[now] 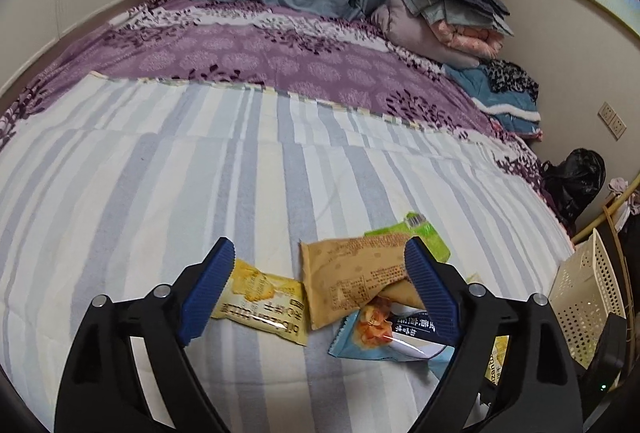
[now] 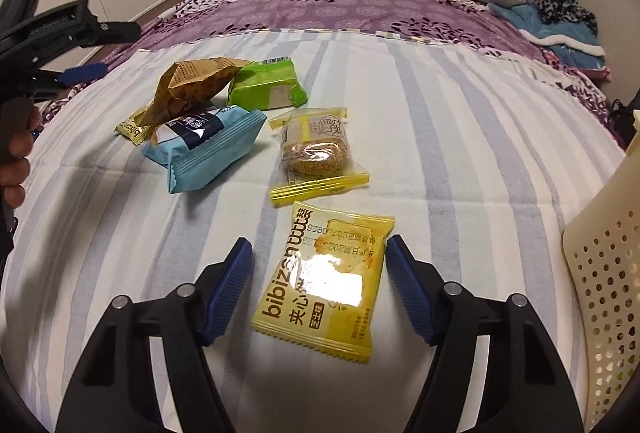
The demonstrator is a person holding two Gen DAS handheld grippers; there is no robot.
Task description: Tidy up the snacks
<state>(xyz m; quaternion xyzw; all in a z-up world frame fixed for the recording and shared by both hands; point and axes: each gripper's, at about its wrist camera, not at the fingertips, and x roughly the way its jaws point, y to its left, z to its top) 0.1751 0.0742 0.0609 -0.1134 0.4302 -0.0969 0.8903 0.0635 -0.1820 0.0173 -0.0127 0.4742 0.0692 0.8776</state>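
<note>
Six snack packets lie on a bed [image 2: 440, 121] under a blue-and-white striped sheet, seen from two wrist cameras.

In the right wrist view, a hand [image 2: 16, 161] at the far left edge holds the left gripper [image 1: 320, 261] above the bed, clear of the packets. Next comes a small pile: a brown packet [image 2: 192, 85] leans on top, a yellow packet [image 2: 130, 129] peeks out beneath it, and a blue packet [image 2: 208, 149] lies in front, touching both. A green packet [image 2: 266, 85] sits just behind the pile, against the brown one. To the right, apart from the pile, a clear packet [image 2: 316, 153] with yellow ends shows a round biscuit inside. Nearest the camera lies a bibizan packet [image 2: 324, 281], flat on the sheet between the jaws of the right gripper [image 2: 320, 265]. Those jaws stand apart, one on each side of it; the right one looks to be at its edge, the left one stands off it, and the packet rests on the bed. At the far right edge stands a cream perforated basket [image 2: 600, 293].

In the left wrist view, the left gripper's jaws are wide apart and hold nothing. Between them lie the yellow packet, then the brown one, with the blue one below it and the green one behind. The basket shows at the right edge.
</note>
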